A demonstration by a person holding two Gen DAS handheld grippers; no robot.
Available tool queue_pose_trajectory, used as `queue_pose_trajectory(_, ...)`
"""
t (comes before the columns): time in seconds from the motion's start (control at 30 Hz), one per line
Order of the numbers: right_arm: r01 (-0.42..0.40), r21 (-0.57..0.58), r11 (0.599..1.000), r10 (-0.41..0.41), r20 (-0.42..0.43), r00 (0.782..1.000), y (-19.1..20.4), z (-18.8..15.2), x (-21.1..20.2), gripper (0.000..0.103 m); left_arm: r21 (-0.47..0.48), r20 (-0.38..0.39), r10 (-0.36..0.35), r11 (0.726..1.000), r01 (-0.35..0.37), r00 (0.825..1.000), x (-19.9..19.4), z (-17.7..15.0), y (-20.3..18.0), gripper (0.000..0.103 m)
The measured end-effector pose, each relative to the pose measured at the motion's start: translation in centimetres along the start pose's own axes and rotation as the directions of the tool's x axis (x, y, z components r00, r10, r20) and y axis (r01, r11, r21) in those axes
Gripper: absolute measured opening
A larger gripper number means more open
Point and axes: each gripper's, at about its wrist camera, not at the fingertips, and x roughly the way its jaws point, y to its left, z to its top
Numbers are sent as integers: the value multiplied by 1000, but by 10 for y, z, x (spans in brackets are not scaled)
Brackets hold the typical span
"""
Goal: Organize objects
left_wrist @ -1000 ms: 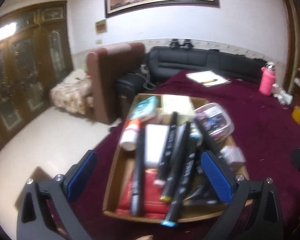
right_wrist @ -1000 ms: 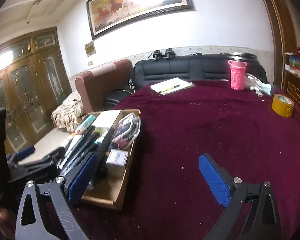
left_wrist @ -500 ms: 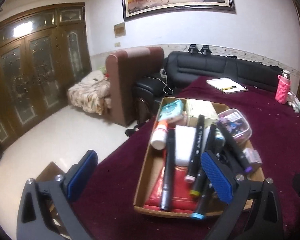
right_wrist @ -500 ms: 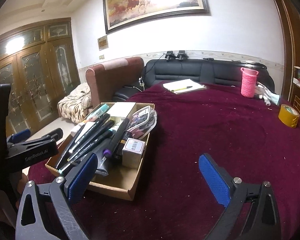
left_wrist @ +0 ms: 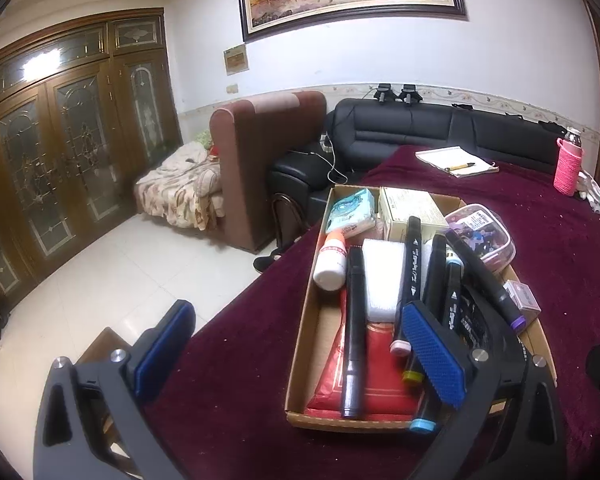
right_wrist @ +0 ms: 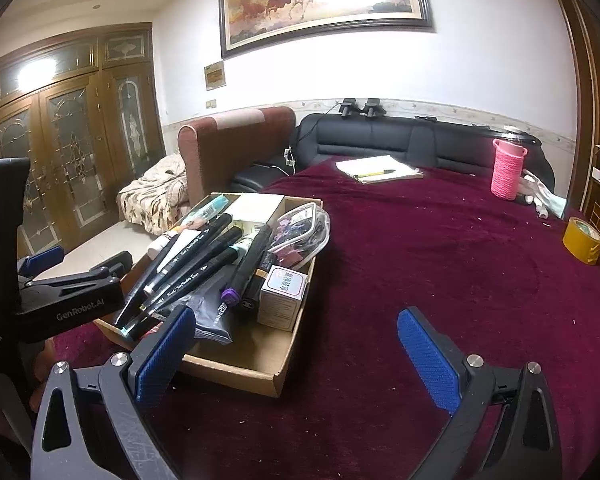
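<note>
Gaping wide, both grippers hold nothing: the left gripper [left_wrist: 300, 344] hangs over the near end of the box [left_wrist: 300, 360], the right gripper [right_wrist: 296, 344] over bare cloth [right_wrist: 440, 264] beside it. Markers [right_wrist: 204, 264], a bottle [left_wrist: 331, 260] and small cartons fill the box at the table's left edge. Farther off lie a notepad [right_wrist: 380, 168], pink holder [right_wrist: 508, 170] and tape [right_wrist: 583, 240]; beyond, a black sofa [right_wrist: 380, 140], wooden doors [left_wrist: 60, 152], a framed painting [right_wrist: 320, 0].

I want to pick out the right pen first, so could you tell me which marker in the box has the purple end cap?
It is the black marker lying rightmost in the pile, beside the small white box; the other markers' near caps are pink, yellow or light blue.
</note>
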Motion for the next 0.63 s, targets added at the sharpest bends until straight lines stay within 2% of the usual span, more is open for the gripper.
queue_pose_trajectory(0.37,0,2,1000,0,-8,1000,0,-1,2,103,24,15,-13,1000,12,1000,-3,-2,-4,103)
queue_pose_trajectory(0.47,-2,9,1000,2,-5,1000,-1,-1,2,103,40,-3,-23,999,23,1000,-2,-3,-6,103)
queue_pose_trajectory(0.63,-3,10,1000,3,-3,1000,-1,-1,1,103,71,3,-4,997,4,1000,-4,-5,-10,103)
